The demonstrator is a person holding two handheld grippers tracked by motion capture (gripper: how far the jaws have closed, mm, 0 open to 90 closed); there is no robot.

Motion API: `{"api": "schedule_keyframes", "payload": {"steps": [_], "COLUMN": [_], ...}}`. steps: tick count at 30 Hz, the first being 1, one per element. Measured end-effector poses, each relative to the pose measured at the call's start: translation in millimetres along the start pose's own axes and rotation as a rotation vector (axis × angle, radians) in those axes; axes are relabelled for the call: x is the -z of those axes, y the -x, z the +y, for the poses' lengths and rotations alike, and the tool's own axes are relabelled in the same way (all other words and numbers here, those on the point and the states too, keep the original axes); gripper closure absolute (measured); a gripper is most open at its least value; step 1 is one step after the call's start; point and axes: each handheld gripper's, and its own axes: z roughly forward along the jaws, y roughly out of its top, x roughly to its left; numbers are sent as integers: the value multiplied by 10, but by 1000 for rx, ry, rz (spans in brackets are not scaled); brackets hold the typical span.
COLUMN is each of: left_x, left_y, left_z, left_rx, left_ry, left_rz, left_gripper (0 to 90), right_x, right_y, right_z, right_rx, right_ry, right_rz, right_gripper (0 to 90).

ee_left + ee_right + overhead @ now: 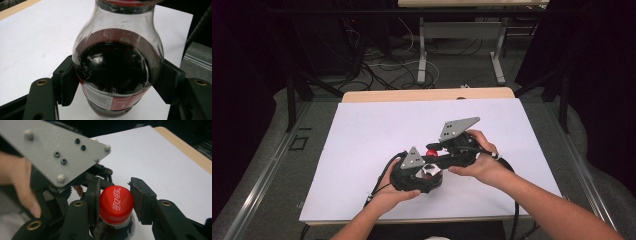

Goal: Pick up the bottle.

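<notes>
1. Red-capped glass-clear bottle of dark cola sits near the middle of the white sheet covering the worktop, held off the sheet between both hands.
2. Left tongs pinch the bottle's round body, one black pad pressed on each side just above the red label.
3. Right tongs are clamped on the red cap, jaws touching it on both sides.
4. Left hand comes up from the sheet's near edge, fingers curled under its tool below the bottle.
5. Right hand reaches in from the right of the bottle, forearm angled toward the near right corner, wrist bent inward, fingers wrapped around the handle.
6. Grey three-cornered plates stand above each tool, the right one higher and farther from the near edge.
</notes>
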Motion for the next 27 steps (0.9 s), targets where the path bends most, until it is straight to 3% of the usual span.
{"api": "schedule_keyframes", "payload": {"steps": [3,4,5,7,12,16,26,27], "left_x": [-19,-14,-30,-27,-1,5,-16,-31], "left_y": [14,14,18,12,-25,-25,-4,4], "left_z": [0,7,2,4,6,12,16,10], "left_rx": [-9,-10,4,7,17,13,-11,-17], "left_ry": [22,4,21,19,24,22,-10,4], "left_rz": [6,-2,3,7,27,30,13,24], "left_gripper": [301,301,301,301,301,301,301,301], "right_x": [19,18,20,18,49,55,-50,-63], "right_y": [83,124,145,159,34,-10,-3,-1], "right_z": [22,24,24,19,9,-11,1,5], "right_rx": [72,69,54,24,30,24,35,38], "right_ry": [-28,-32,-39,-36,-11,10,4,-2], "right_rz": [101,128,145,127,38,6,36,43], "right_gripper": [613,612,610,583,531,532,524,534]}}
